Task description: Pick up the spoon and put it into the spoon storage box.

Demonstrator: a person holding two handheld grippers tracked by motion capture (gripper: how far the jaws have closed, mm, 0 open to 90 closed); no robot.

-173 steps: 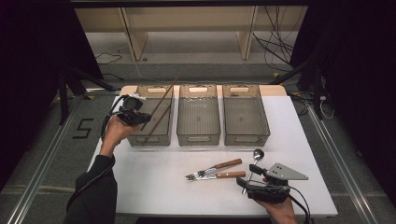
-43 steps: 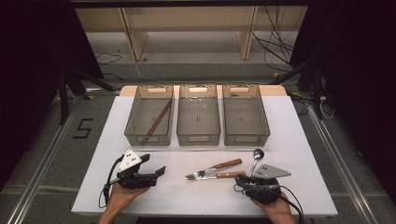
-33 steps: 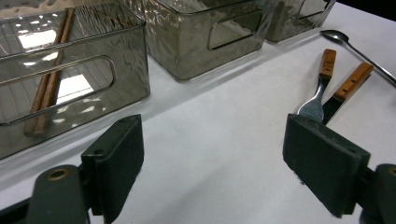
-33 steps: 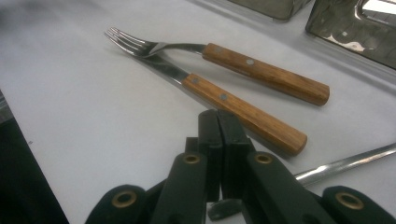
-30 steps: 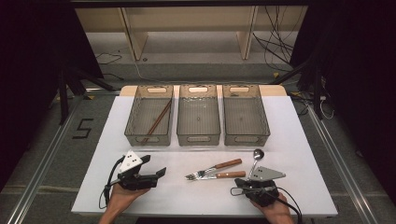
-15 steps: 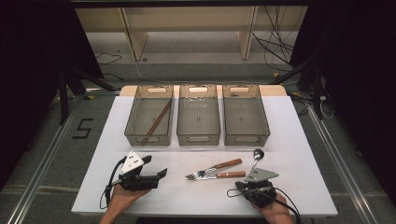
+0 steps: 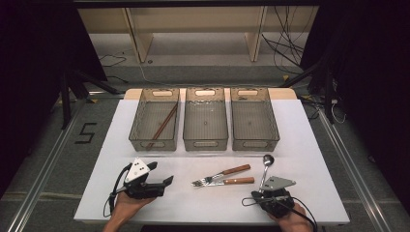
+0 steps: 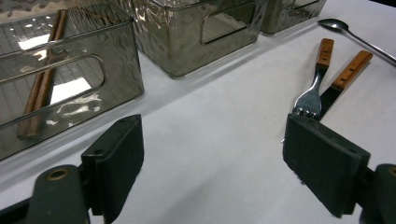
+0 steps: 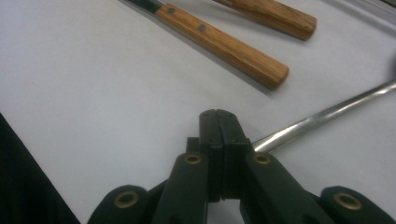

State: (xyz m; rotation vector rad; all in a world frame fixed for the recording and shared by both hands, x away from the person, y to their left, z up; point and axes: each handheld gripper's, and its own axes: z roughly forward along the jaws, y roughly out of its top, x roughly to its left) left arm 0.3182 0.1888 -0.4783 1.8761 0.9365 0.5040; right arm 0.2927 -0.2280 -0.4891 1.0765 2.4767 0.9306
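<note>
Right claw (image 9: pixel 218 114): jaws pressed flat together, no gap along the seam. Whether they pinch anything cannot be told.
Spoon (image 9: pixel 322 114): lies flat on the table (image 9: pixel 93 93). Its handle end meets the right side of the claw tips and passes behind the right jaw; stem and bowl run away ahead of the claw and to its right.
Step in hand, as judged: taking up the spoon by its handle end.
Doing it well: the stem is thin and slick, so confirm the pads truly have it before lifting. If they do not, open a little, centre the seam on the stem, close again. Lift slowly and level, since the bowl end is heavy and may swing down.
Risk: a grip at the very tip may let the spoon pivot or slip out.
Knife (image 9: pixel 224 46): just ahead of the claw and to its left, apart from the spoon.
Fork (image 9: pixel 275 16): beyond the knife, alongside it.
Left claw (image 8: pixel 215 140): well off to the left of the right claw, jaws wide apart, nothing between them, low over bare table.
Bins (image 7: pixel 255 145): three in a row, farthest from both claws; the left one holds chopsticks (image 7: pixel 162 126), the other two look empty.
</note>
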